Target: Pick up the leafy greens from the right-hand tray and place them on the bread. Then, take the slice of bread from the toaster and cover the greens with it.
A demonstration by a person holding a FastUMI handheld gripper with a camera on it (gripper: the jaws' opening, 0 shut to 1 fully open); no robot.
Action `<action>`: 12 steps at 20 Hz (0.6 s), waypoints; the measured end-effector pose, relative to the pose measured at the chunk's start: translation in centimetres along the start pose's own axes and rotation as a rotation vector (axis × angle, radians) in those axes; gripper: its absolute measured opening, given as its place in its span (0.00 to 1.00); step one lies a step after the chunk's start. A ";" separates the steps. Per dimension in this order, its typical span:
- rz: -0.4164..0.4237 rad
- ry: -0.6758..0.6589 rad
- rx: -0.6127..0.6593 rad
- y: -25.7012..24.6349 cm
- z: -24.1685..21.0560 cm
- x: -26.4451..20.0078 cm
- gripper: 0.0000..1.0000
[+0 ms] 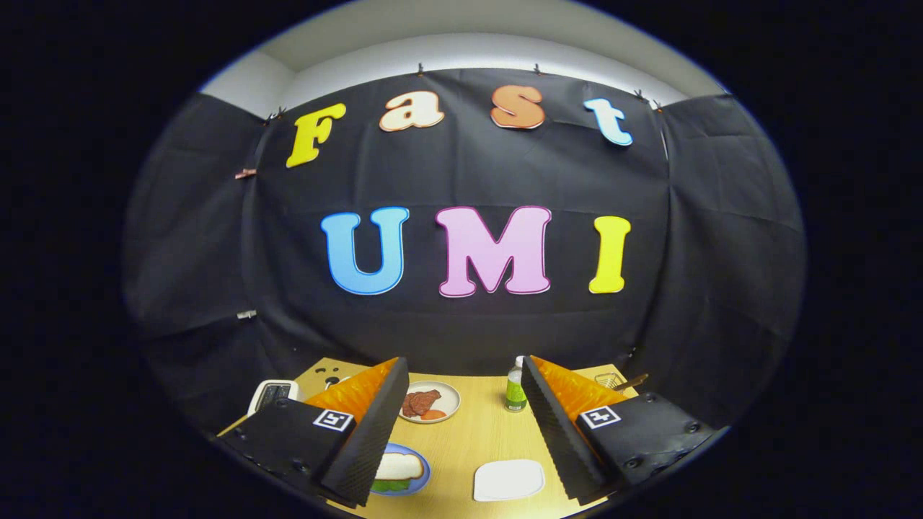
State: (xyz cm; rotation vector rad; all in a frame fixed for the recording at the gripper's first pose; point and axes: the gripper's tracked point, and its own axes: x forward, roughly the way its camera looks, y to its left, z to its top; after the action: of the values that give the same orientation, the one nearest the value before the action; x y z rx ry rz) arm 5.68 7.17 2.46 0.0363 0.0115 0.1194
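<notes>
In the gripper view the gripper (461,432) hangs high above the bench (461,447), its two fingers spread wide apart with nothing between them. Down between them, close to the left finger (360,440), sits a blue plate (422,472) carrying a slice of bread (398,466) with greens (389,486) showing under its near edge. So the sandwich looks already covered, and I judge the task is at or near its end. The toaster (272,395) stands beyond the left finger at the bench's far left corner; whether a slice is in it I cannot tell. The white tray (508,480) just inside the right finger looks bare.

Further off, between the fingers, lie a round plate (448,393) with meat (420,401) on it and a small green bottle (515,389). A wire basket (609,378) sits behind the right finger.

Risks from here: the left finger partly hides the blue plate, so a blind descent could clip the top slice and slide it off the greens. A sweep to the right could knock the bottle over, since it is tall and narrow.

The bench is pale wood, smooth and flat, so plates may skid if nudged. Black cloth walls the booth on three sides, with a white wall and ceiling above.
</notes>
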 end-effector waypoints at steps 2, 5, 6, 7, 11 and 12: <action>-0.019 0.012 0.006 -1.9 -0.9 -1.2 0.98; -0.055 0.034 0.003 -4.9 -2.3 -1.6 0.99; -0.063 0.049 0.006 -5.5 -2.8 -1.4 0.99; -0.061 0.066 0.017 -5.8 -3.2 -1.2 0.99; -0.028 0.109 0.059 -5.9 -4.4 -0.2 0.99; -0.017 0.117 0.056 -5.8 -4.8 0.0 0.99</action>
State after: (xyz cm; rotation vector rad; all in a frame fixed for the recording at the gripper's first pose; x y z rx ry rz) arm 6.27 1.57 -2.51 0.0849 0.1320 0.1037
